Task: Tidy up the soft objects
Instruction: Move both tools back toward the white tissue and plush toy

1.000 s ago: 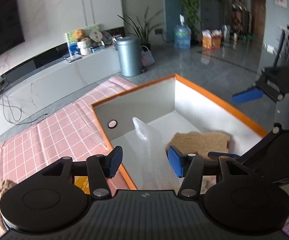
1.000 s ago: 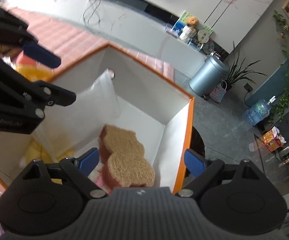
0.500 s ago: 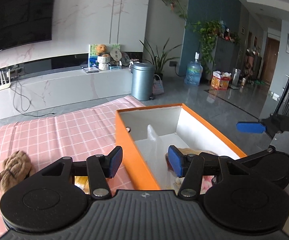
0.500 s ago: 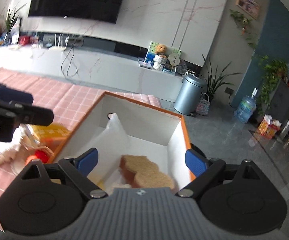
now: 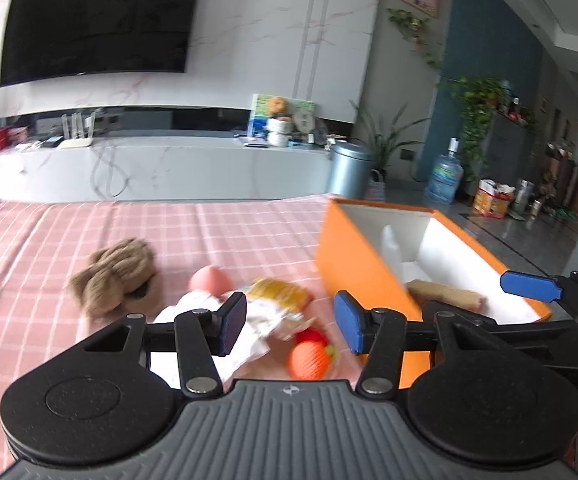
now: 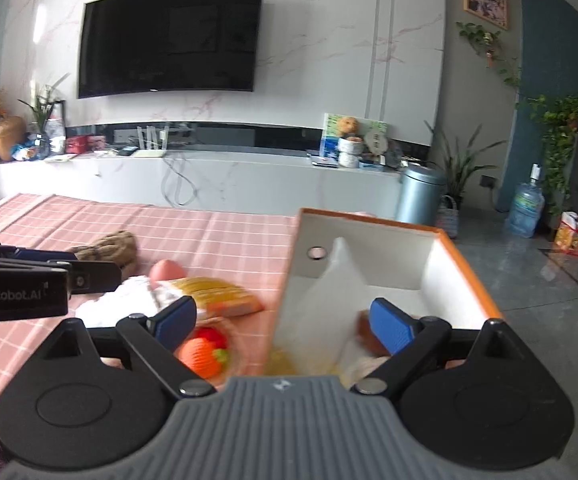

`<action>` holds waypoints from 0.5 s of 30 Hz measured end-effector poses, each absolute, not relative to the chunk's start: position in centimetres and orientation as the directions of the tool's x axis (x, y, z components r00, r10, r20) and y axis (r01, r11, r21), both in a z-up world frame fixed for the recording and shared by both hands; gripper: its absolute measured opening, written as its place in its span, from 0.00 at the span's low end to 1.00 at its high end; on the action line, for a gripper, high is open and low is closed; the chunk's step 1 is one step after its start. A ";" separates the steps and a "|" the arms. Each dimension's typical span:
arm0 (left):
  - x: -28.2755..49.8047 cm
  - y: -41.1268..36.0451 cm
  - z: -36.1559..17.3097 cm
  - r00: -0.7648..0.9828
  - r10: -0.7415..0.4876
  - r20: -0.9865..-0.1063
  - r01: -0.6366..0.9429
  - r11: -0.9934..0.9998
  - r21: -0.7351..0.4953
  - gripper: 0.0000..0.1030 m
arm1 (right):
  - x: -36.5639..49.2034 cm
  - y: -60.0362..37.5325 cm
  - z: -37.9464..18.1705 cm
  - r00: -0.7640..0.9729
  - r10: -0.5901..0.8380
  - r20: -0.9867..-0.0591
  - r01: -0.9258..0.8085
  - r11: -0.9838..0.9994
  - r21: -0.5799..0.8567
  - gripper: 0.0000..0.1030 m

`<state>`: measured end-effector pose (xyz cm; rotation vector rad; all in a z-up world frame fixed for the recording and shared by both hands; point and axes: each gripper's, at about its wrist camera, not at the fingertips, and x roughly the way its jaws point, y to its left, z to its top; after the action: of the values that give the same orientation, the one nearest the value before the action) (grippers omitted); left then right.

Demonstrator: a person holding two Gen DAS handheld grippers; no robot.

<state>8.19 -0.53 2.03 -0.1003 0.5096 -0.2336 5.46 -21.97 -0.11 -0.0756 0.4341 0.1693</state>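
Several soft items lie loose on the pink-check desk (image 5: 89, 220) left of the orange box (image 5: 353, 264): brown plush (image 5: 115, 276), pink ball (image 5: 210, 278), yellow packet (image 5: 279, 292), white cloth (image 5: 197, 308), orange knit toy (image 5: 309, 360). Packet's long axis runs left-right. Left gripper (image 5: 289, 322) hangs w/ fingers wide, empty, packet & knit toy btwn them. Right gripper (image 6: 283, 320) is wide too, straddling the box's near wall; a tan sponge (image 5: 445, 294) & clear bag (image 6: 329, 300) sit inside.

The orange box (image 6: 373, 264) goes under the right claw (image 6: 285, 320), near end hidden. The brown pad (image 5: 445, 294) barely peeks over its wall. The white cloth (image 5: 197, 308) is half behind the left claw (image 5: 291, 322). Everything is smeared with blur; the yellow packet (image 6: 221, 294) has unreadable print.
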 end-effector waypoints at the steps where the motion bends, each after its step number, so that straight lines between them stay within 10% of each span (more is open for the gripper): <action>1: 7.7 0.1 1.7 0.849 -0.236 -0.473 0.185 0.971 -0.151 0.56 | 5.2 -21.3 -0.4 0.893 0.157 -0.421 -0.192 0.980 -0.042 0.89; 15: 5.9 7.3 -1.6 0.804 -0.229 -0.548 0.094 0.960 -0.263 0.49 | 5.0 -15.0 -4.1 0.836 0.226 -0.500 -0.325 0.938 -0.118 0.79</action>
<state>5.94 7.31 -1.59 -0.2285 0.6136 -0.1750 5.02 -15.00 -4.10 -0.2025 0.5028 0.2937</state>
